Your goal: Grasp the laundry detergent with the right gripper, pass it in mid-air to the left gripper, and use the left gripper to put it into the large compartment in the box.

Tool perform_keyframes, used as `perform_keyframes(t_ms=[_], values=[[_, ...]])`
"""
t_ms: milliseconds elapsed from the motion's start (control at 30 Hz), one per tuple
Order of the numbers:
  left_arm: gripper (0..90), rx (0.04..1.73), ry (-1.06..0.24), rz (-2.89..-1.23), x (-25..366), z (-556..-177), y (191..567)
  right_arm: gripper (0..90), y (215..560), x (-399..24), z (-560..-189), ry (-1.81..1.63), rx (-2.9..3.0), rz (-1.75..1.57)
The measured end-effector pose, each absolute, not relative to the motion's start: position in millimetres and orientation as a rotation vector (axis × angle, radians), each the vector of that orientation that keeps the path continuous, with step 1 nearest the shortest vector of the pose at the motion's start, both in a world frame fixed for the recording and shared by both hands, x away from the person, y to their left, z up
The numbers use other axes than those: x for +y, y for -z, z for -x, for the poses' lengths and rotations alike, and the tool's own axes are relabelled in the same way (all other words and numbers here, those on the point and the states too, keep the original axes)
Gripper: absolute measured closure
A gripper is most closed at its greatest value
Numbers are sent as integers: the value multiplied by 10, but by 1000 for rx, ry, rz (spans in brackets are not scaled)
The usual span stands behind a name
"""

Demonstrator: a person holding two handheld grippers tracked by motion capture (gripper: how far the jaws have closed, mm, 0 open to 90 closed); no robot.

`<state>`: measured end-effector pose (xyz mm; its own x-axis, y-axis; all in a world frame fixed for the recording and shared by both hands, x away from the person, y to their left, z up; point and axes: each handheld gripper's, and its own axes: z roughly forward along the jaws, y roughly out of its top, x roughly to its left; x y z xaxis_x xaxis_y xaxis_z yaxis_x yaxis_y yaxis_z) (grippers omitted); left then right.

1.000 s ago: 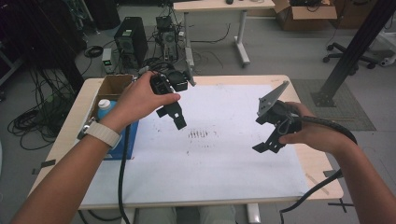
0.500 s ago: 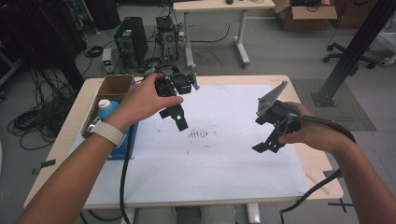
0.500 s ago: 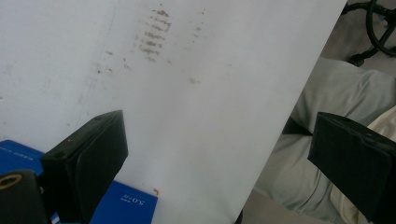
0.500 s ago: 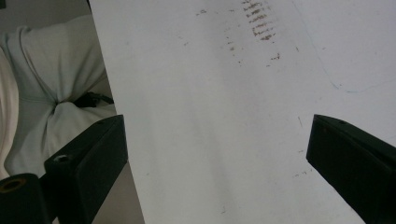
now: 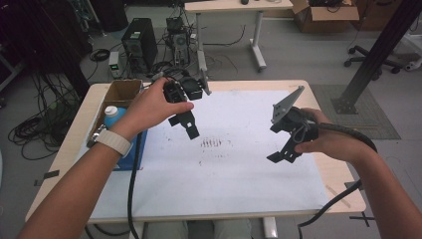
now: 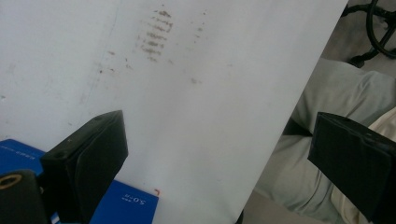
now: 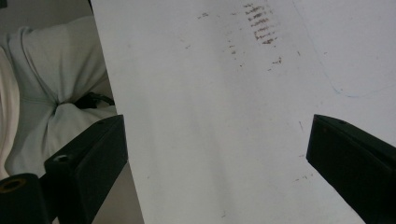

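My left gripper (image 5: 186, 123) hangs over the far left part of a white sheet (image 5: 239, 174) that covers the table, held in a hand with a white wristband. Its jaws stand wide apart with nothing between them (image 6: 219, 172). My right gripper (image 5: 284, 147) is held above the sheet's right side, a grey three-cornered plate (image 5: 286, 104) on top, and its jaws are also wide apart and empty (image 7: 215, 172). A patch of brown smudges (image 5: 213, 143) marks the sheet between the two grippers. The smudges (image 6: 154, 35) show in the left gripper view too.
At the table's left edge lie a blue box (image 5: 135, 149), a bottle with a blue cap (image 5: 112, 114) and an open cardboard box (image 5: 122, 92). Beyond the table's far edge are computer cases, cables and another desk. The person's lap (image 7: 51, 88) is at the near edge.
The left gripper has shifted very slightly over the far left of the sheet. The right gripper has stayed where it was. Both are still open.
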<state>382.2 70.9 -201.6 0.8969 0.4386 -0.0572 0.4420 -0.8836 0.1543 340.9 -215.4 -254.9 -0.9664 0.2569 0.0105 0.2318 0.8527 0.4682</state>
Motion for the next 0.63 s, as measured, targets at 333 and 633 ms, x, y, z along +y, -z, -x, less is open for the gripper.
perform_keyframes(t_ms=[333, 633], values=[[50, 663, 35, -2895, 682, -3843, 2021, 52, 2580, -2164, -3419, -747, 2977, -395], [50, 661, 39, -2894, 670, -3852, 2034, 52, 2584, -2183, -3418, -751, 2975, -406]])
